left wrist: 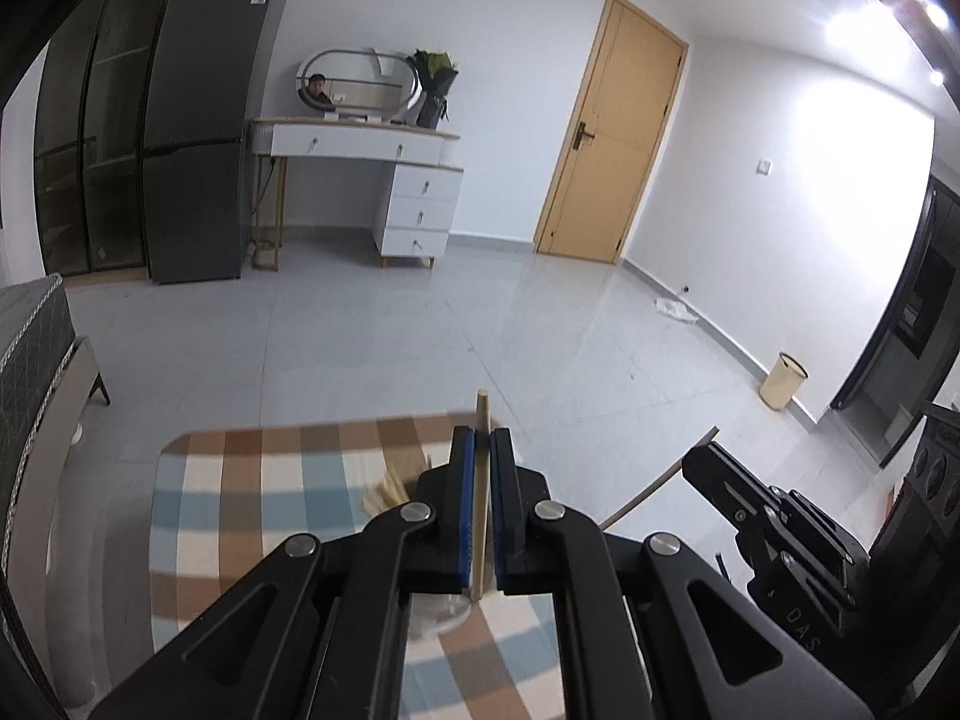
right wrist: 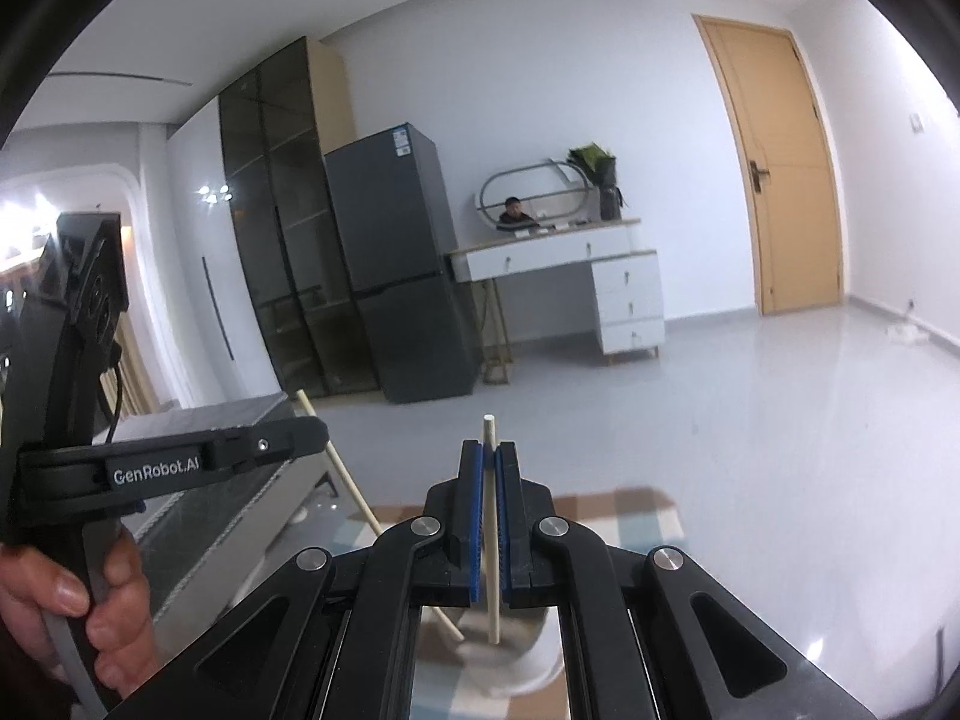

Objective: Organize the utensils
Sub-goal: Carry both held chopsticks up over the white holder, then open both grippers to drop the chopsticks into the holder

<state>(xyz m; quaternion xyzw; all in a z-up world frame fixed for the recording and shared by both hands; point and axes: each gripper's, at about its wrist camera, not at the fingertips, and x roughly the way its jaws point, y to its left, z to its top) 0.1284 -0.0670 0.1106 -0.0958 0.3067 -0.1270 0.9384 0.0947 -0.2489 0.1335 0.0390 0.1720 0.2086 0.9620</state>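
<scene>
We are holding one gripper in each hand, two in all, and each is carrying a single wooden chopstick. In the left wrist view, the left gripper (left wrist: 483, 441) is keeping its blue-padded fingers (left wrist: 463, 480) pressed together on one chopstick (left wrist: 480, 498), which is standing nearly upright between the pads, its blunt top poking above the fingertips and its lower end hanging over the worktop (left wrist: 252, 480), covered in a blue, brown and white checked cloth. Just left of the fingers we are making out a blurred bundle of pale sticks (left wrist: 387, 492) on that cloth; their number cannot be told. In the right wrist view, the right gripper (right wrist: 491, 456) is likewise clamping its fingers (right wrist: 474, 498) on a second chopstick (right wrist: 491, 540), upright too, its lower end hanging above a white round container (right wrist: 510, 654) below. A hand (right wrist: 72, 606) is gripping the left tool's handle at the edge of this view, with the first chopstick slanting out from it. So we are counting two chopsticks held, one per gripper.
</scene>
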